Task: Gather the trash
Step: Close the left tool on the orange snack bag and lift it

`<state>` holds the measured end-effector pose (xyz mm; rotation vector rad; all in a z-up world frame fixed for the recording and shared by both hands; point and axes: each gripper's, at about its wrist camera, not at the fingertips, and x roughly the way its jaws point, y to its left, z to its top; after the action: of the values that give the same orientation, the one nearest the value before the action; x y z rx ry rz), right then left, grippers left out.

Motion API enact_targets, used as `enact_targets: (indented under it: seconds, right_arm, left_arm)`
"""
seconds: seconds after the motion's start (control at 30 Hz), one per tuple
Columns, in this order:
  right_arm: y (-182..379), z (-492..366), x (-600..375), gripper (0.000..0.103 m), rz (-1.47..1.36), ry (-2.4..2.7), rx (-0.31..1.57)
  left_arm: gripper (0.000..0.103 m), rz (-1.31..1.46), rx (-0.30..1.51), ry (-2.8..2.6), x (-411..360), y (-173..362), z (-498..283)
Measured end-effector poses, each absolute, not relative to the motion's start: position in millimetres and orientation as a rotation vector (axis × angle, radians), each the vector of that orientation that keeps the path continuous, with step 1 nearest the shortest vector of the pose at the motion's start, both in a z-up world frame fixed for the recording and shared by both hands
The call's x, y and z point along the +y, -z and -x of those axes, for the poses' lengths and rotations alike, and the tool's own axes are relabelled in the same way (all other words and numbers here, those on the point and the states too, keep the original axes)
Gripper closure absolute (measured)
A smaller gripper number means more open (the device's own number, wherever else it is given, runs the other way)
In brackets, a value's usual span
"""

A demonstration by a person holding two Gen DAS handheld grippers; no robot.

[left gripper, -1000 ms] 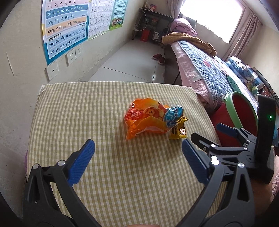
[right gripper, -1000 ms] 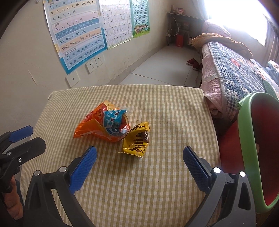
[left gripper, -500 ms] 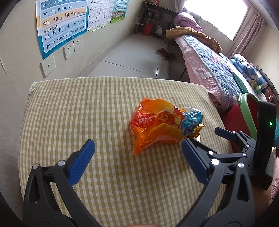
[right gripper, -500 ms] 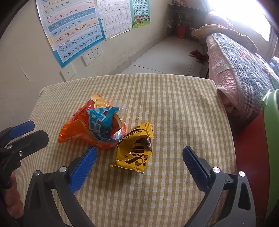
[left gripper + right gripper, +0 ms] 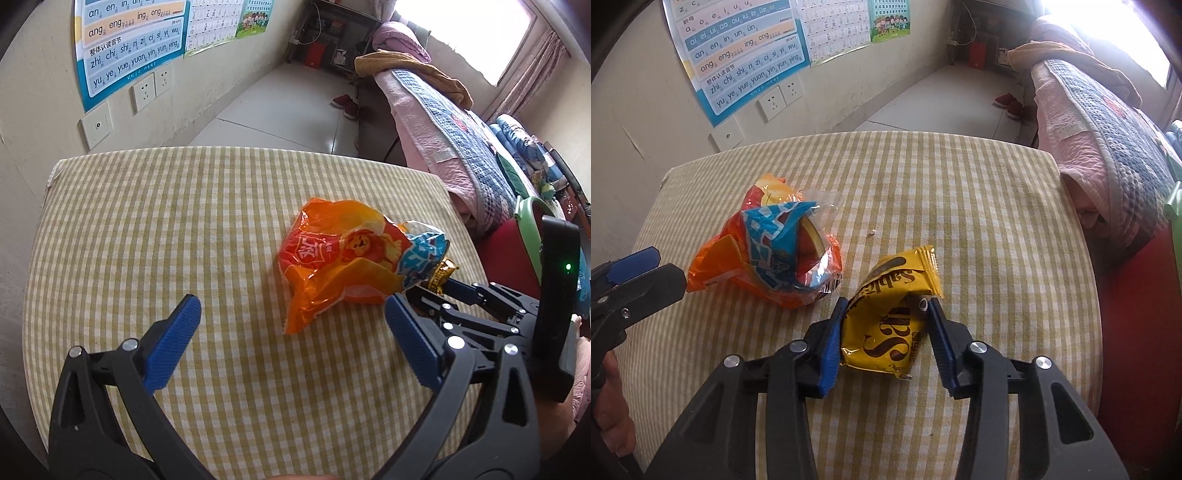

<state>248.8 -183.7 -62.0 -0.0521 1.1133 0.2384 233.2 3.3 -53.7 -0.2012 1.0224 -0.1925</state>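
We hold the right gripper (image 5: 884, 325) over the checked table (image 5: 979, 206), and its jaws are closing around the yellow wrapper (image 5: 890, 317). The blue pads (image 5: 833, 345) sit against both sides of the wrapper, which buckles upward between them, its lower edge on the cloth. In the right wrist view the wrapper lies at about 6 o'clock on the table, near our edge.

The orange bag (image 5: 738, 258) rests at 9 o'clock from the wrapper, just beside it, with a crumpled blue wrapper (image 5: 775, 236) tucked into its open mouth. A small white crumb (image 5: 873, 232) lies on the cloth at 12 o'clock from the yellow wrapper, apart from both.

Our left gripper (image 5: 291, 339) is spread wide with nothing between its pads. In the left wrist view the orange bag (image 5: 340, 258) lies at 1 o'clock from it, its lower tip just reaching between the pads without touching either. The right gripper (image 5: 454, 295) shows at 3 o'clock there, with a strip of yellow wrapper (image 5: 441, 275) peeking out behind the blue wrapper (image 5: 421, 251).

A green and red bin (image 5: 524, 221) stands off the table at 3 o'clock, beside a bed (image 5: 443, 122). Posters (image 5: 746, 48) and sockets (image 5: 779, 98) are on the wall at 11 o'clock.
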Motion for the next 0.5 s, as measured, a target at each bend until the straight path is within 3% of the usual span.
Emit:
enact_targets:
  seconds: [0.5]
  right_arm:
    - [49.0,-244.3,-193.0,0.067,0.053,-0.220,1.078]
  left_arm:
    - [0.006,0.187,1.032,0.214,-15.4,55.9,-237.9]
